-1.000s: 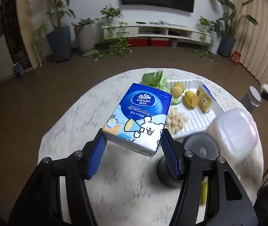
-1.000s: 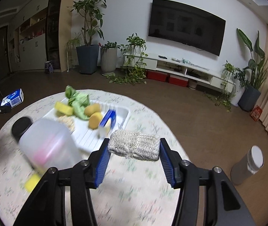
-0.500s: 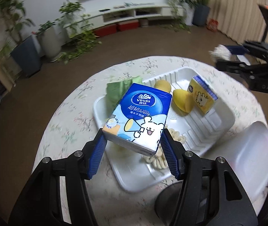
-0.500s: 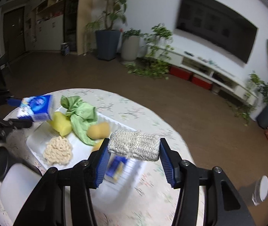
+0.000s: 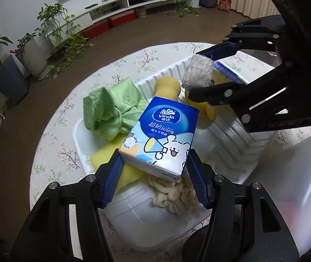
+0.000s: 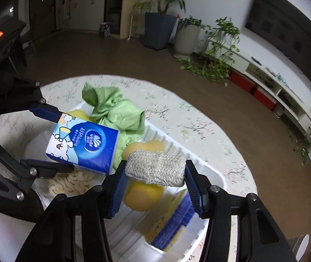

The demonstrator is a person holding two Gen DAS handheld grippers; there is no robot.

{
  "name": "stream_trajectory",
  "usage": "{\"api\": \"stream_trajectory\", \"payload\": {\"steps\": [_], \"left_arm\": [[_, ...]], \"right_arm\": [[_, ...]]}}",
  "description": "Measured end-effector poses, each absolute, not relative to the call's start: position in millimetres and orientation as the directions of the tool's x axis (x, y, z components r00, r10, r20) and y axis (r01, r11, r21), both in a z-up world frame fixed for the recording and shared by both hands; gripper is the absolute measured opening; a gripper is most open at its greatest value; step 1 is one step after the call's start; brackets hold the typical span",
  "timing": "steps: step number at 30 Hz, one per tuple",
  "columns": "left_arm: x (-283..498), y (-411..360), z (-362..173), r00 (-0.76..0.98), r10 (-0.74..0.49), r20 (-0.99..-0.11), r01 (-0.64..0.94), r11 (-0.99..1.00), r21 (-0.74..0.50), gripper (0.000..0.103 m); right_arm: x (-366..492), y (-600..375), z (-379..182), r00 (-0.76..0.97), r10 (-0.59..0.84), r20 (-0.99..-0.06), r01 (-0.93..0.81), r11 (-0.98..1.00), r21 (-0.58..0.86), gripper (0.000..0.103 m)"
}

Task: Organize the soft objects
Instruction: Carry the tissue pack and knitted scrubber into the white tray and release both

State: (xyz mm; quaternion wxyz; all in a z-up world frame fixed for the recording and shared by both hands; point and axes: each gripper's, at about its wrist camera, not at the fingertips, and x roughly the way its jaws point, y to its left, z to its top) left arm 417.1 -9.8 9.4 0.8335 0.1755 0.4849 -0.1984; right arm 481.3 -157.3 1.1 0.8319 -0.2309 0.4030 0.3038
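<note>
Both tools hung over the white tray point(image 5: 227, 170), and I take the tray as the landmark for all places here. The left gripper point(image 5: 155, 174) pinched a blue tissue pack point(image 5: 162, 135) by its two sides, above the near half of the tray. It was held tilted and lifted clear of the things below, probably so that it could be lowered into a free place. The right gripper point(image 6: 155, 174) squeezed a grey knitted pad point(image 6: 156, 167) from both ends, above the far half of the tray. In my judgement both items were about to be put into the tray, since the other soft things already lay there.

In the tray I counted:
- one green cloth point(image 5: 113, 109), bunched at the tray's far-left corner and partly hanging over the rim;
- one cream knitted piece point(image 5: 175, 194), under the tissue pack;
- one flat yellow sponge point(image 5: 105, 155) at the left side;
- two rounded yellow sponges point(image 6: 143, 147), under the grey pad;
- one more tissue pack, yellow and blue point(image 6: 172, 220), at the right end.

So there were two tissue packs in total. A translucent container point(image 5: 297, 185) stood just beside the tray on the table point(image 5: 52, 144); its content was too blurred to tell.
</note>
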Motion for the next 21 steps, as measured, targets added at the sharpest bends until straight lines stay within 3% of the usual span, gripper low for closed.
{"api": "stream_trajectory", "payload": {"steps": [10, 14, 16, 21], "left_arm": [[422, -8, 6, 0.435, -0.159, -0.886, 0.48, 0.874, 0.08, 0.058], [424, -3, 8, 0.452, -0.166, -0.877, 0.467, 0.881, 0.074, 0.072], [425, -2, 8, 0.451, -0.168, -0.877, 0.458, 0.887, 0.065, 0.073], [425, -1, 8, 0.462, -0.16, -0.872, 0.445, 0.893, 0.072, 0.081]], "right_arm": [[484, -151, -17, 0.468, 0.274, -0.84, -0.701, 0.693, -0.165, 0.055], [484, -153, -17, 0.469, 0.27, -0.841, -0.697, 0.698, -0.164, 0.059], [484, -154, -17, 0.475, 0.269, -0.838, -0.693, 0.701, -0.169, 0.066], [483, -154, -16, 0.484, 0.269, -0.833, -0.69, 0.702, -0.175, 0.067]]}}
